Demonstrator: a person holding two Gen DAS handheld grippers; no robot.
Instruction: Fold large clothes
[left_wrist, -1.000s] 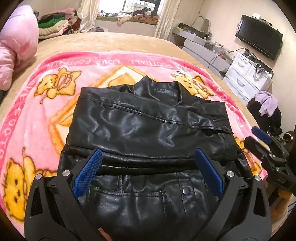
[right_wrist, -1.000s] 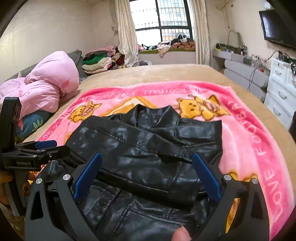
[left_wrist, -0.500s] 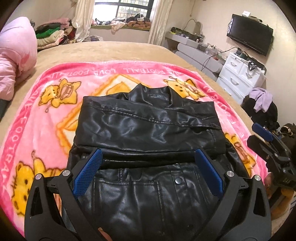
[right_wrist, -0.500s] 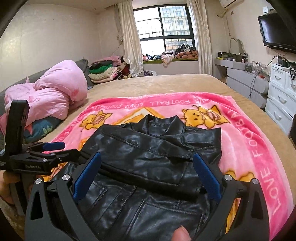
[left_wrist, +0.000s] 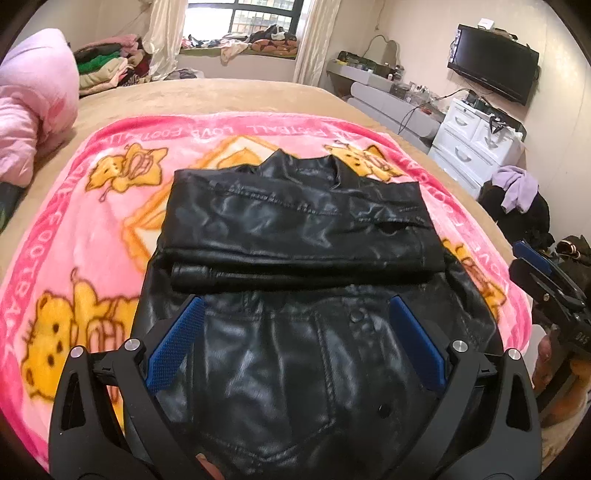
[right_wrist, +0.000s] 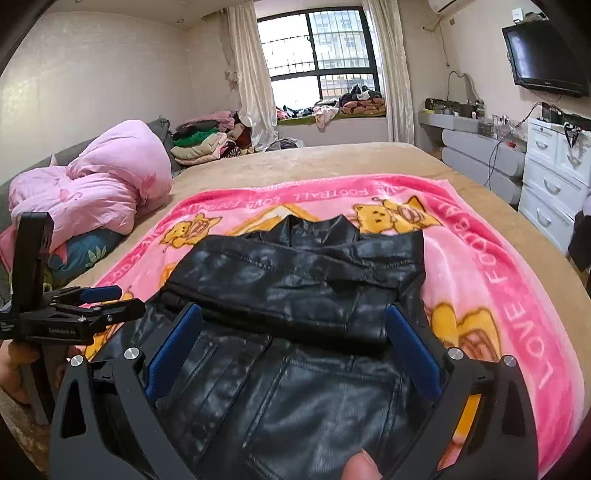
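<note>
- Jacket (left_wrist: 295, 236) lies on the pink blanket (left_wrist: 92, 229) toward the near edge of the bed (left_wrist: 221, 96), collar pointing to the far edge, sleeves folded across the chest in a thick band.
- Its black glossy material looks like leather or an imitation: probably heavy, slick and fairly stiff, so folds may spring back instead of lying flat.
- Left hand-held gripper (left_wrist: 295, 350) hovers over the lower front with its jaws spread wide, holding nothing.
- Right hand-held gripper (right_wrist: 291, 350) is likewise wide open and empty, above the hem side.
- Best hold, judging by the layout, is the hem at its two corners, pinching through a seam where the slick surface gives more purchase.
</note>
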